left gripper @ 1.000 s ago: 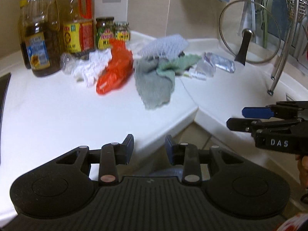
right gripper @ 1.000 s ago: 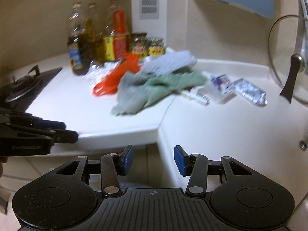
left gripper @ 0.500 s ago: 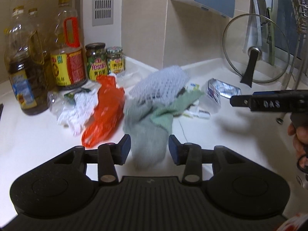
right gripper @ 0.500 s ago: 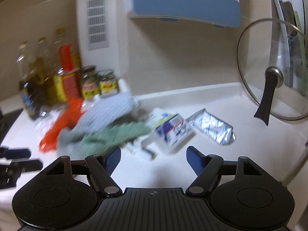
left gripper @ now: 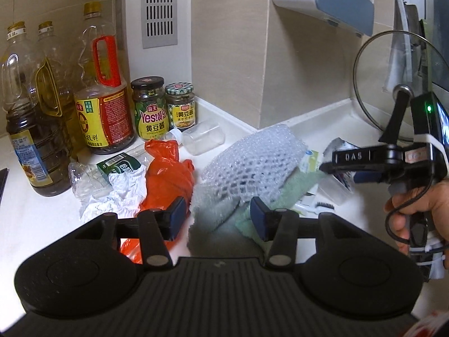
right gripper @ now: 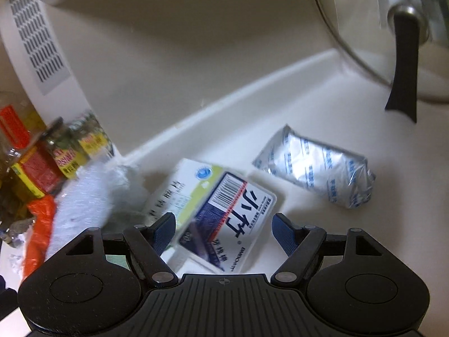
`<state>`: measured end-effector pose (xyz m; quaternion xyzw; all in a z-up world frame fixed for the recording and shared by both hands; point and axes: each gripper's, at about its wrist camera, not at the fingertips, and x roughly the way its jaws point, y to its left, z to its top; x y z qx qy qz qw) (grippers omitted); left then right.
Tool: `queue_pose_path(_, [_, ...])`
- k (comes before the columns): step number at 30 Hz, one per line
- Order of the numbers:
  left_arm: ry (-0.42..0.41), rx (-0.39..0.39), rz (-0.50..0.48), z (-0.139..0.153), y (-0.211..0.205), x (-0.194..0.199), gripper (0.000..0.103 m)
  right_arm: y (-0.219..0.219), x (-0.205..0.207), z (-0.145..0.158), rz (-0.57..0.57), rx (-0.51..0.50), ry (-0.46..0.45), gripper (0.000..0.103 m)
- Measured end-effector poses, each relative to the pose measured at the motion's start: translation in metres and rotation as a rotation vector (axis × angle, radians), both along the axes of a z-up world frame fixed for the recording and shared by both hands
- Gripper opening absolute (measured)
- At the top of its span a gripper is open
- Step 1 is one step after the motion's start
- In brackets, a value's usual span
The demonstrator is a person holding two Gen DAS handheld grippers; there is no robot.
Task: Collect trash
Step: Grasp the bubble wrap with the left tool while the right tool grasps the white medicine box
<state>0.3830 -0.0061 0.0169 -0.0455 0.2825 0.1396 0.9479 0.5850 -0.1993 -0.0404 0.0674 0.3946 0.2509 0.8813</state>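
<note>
My left claw [left gripper: 218, 219], its jaws opening with nothing pressed between them, hangs over the grey-green cloth [left gripper: 224, 210] and white foam netting [left gripper: 252, 160] on the surface [left gripper: 33, 219], an orange bag [left gripper: 168, 179] just left, while my right claw [left gripper: 334, 165] reaches toward what may be a carton.

Beige tiled walls [left gripper: 230, 56] meet at corner; white countertop [left gripper: 33, 213]; metal vent grille [left gripper: 159, 8]; blue-white wall unit [left gripper: 336, 2].
</note>
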Motion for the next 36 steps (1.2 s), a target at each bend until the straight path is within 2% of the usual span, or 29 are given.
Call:
queue_pose_path(3, [0.002, -0.004, 0.011, -0.001, 0.002, 0.007, 0.047, -0.002, -0.001, -0.002, 0.032, -0.038, -0.014, 0.076])
queue_pose_path(4, [0.002, -0.004, 0.011, -0.001, 0.002, 0.009, 0.047, -0.006, -0.003, -0.003, 0.074, -0.055, -0.024, 0.076])
queue_pose_path(8, [0.019, 0.011, -0.020, -0.005, 0.002, 0.024, 0.047, -0.015, -0.005, -0.001, 0.138, -0.101, -0.063, 0.074])
queue_pose_path(10, [0.036, 0.038, -0.059, -0.005, -0.001, 0.034, 0.047, -0.020, -0.007, 0.002, 0.173, -0.111, -0.083, 0.059])
queue_pose_path(11, [0.045, 0.059, -0.085, -0.005, -0.003, 0.039, 0.048, -0.021, -0.008, 0.004, 0.174, -0.131, -0.096, 0.059])
queue_pose_path(13, [0.065, 0.112, -0.150, -0.006, -0.009, 0.048, 0.055, -0.027, -0.010, 0.005, 0.183, -0.148, -0.114, 0.058])
queue_pose_path(18, [0.115, 0.235, -0.317, -0.010, -0.024, 0.069, 0.062, -0.037, -0.014, 0.008, 0.199, -0.144, -0.121, 0.055])
queue_pose_path(23, [0.133, 0.243, -0.327, -0.010, -0.028, 0.096, 0.062, -0.041, -0.015, 0.007, 0.190, -0.142, -0.118, 0.054])
queue_pose_path(24, [0.149, 0.258, -0.333, -0.012, -0.030, 0.100, 0.059, -0.041, -0.015, 0.007, 0.187, -0.138, -0.115, 0.054])
queue_pose_path(25, [0.168, 0.268, -0.340, -0.014, -0.032, 0.104, 0.049, -0.042, -0.014, 0.007, 0.183, -0.133, -0.112, 0.055])
queue_pose_path(27, [0.176, 0.272, -0.339, -0.013, -0.032, 0.106, 0.036, -0.042, -0.014, 0.006, 0.183, -0.124, -0.105, 0.057])
queue_pose_path(29, [0.166, 0.270, -0.329, -0.009, -0.030, 0.103, 0.023, -0.042, -0.013, 0.005, 0.179, -0.120, -0.100, 0.064])
queue_pose_path(31, [0.148, 0.259, -0.307, -0.003, -0.026, 0.098, 0.018, -0.042, -0.013, 0.006, 0.174, -0.111, -0.102, 0.068])
queue_pose_path(36, [0.070, 0.149, -0.233, 0.020, -0.007, 0.082, 0.014, -0.036, -0.012, 0.007, 0.171, -0.105, -0.113, 0.068])
